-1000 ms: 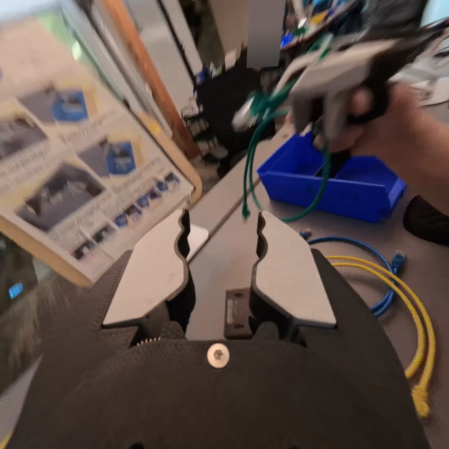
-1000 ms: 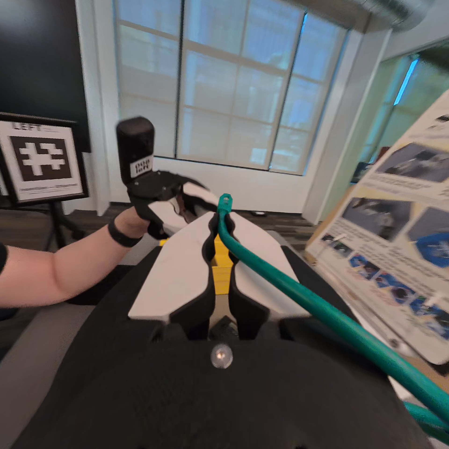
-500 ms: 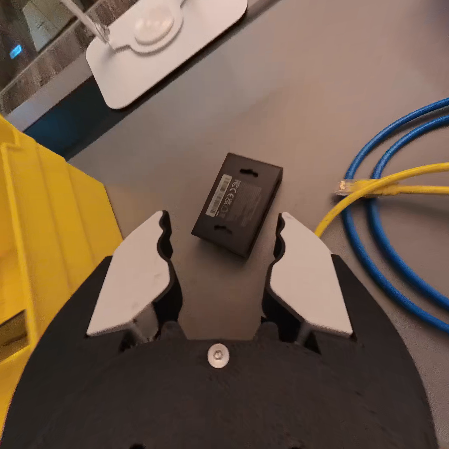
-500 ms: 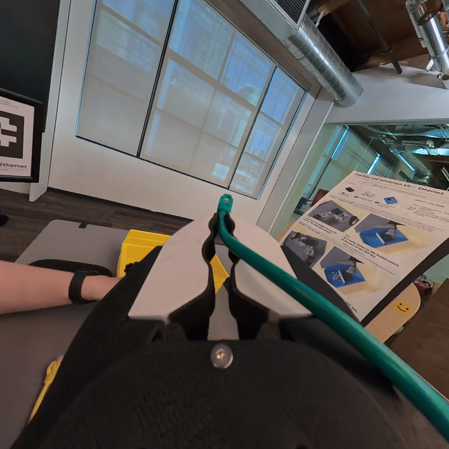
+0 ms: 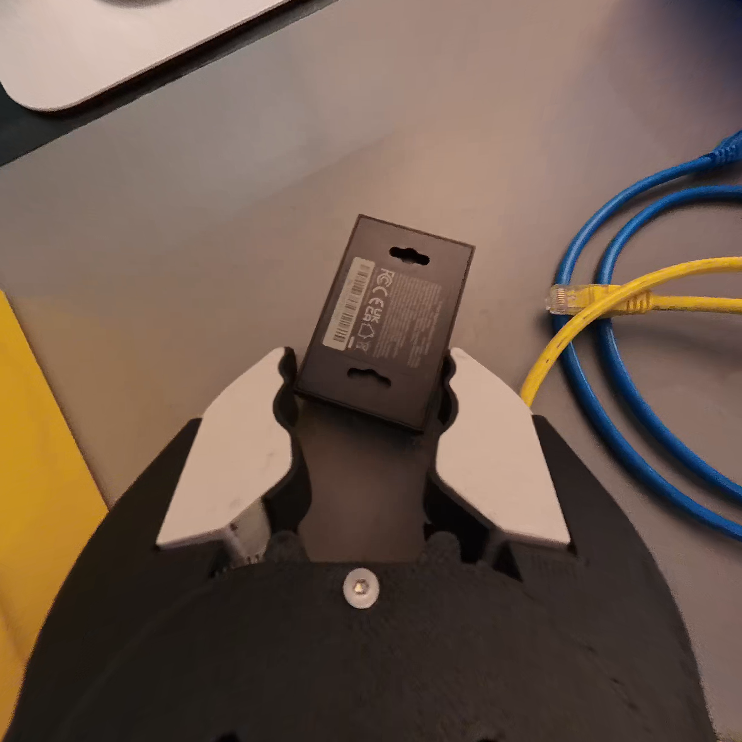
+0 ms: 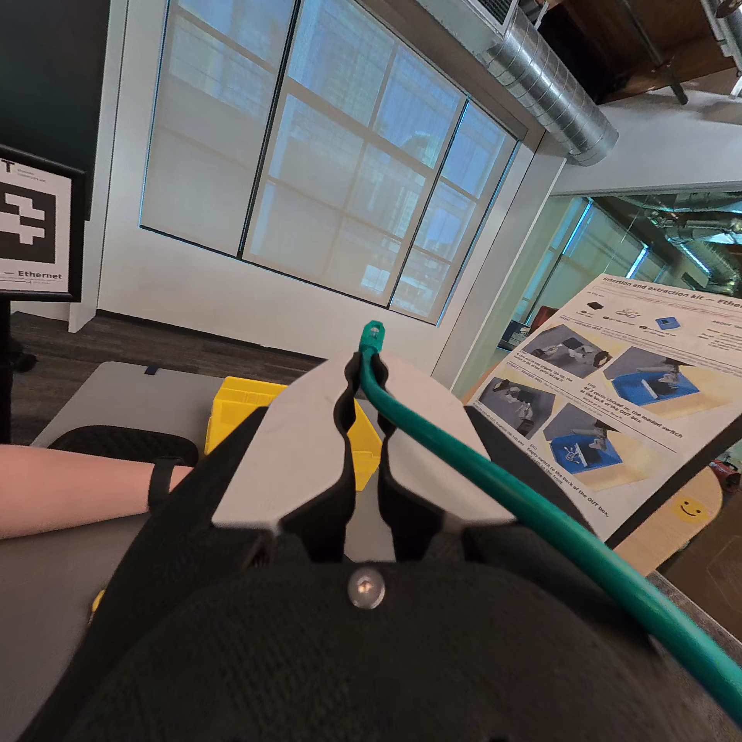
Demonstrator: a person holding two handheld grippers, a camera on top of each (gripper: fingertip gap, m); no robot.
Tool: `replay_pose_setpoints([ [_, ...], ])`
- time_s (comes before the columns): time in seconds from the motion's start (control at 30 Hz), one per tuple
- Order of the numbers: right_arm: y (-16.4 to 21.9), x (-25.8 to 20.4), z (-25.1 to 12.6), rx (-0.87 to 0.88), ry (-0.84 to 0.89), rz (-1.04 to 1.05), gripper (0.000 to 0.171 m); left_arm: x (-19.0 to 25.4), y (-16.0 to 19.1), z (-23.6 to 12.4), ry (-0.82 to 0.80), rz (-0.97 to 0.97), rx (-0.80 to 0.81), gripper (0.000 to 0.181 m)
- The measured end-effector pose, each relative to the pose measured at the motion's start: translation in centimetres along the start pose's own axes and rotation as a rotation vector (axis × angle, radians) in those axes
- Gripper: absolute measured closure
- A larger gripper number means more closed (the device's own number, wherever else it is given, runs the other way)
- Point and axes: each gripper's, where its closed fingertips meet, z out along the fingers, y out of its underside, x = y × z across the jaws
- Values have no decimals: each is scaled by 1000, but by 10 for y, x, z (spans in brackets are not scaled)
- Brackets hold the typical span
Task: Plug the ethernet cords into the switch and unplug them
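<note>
Surface: grey matte tabletop, with the flat white base plate of a stand at its far edge and a yellow plastic bin on the left.
Room: large gridded window, a leaning instruction poster on the right and a framed black-and-white marker sign on the left, both seen from the right wrist.
Switch: small black rectangular plastic box lying underside up on the table, sticker and two keyhole slots showing; its ports are not visible.
Left gripper: spread, its fingertips either side of the switch's near end, touching or just beside its edges; a firm clamp cannot be confirmed.
Right gripper: pressed together on a teal green ethernet cord just behind its plug, which points up and away from the table.
Other cords: a coiled blue round cable and a yellow cable with a clear plug, lying right of the switch, apart from it.
Handling, switch: likely light and rigid with smooth sides, so it may slide or twist; best held across its long edges, ports left clear.
Handling, cord: springy jacket, stiff plug with a fragile latch tab; hold close behind the plug.
</note>
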Motion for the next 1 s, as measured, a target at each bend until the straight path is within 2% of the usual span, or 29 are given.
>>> replay_pose_setpoints([
  [0.2, 12, 0, 6, -44, -4, -5, 165, -2, -3, -1, -19, -25, 21, 114],
  [0.33, 21, 6, 10, -72, 13, -2, 165, 1, -28, -17, 15, -103, 167, 115],
  [0.43, 29, 9, 13, -101, 34, -15, 165, 14, -51, -35, 99, -157, 264, 115],
  [0.53, 36, 9, 18, -128, 45, -33, 165, 27, -80, -59, 198, -214, 384, 115],
  [0.67, 46, 7, 27, -162, 80, -133, 165, 32, -134, -113, 323, -282, 596, 115],
  [0.83, 56, 2, 41, -201, 165, -346, 165, 28, -190, -177, 313, -208, 766, 115],
  [1.0, 57, -10, 50, -173, 182, -447, 165, 29, -205, -210, 291, -195, 883, 115],
])
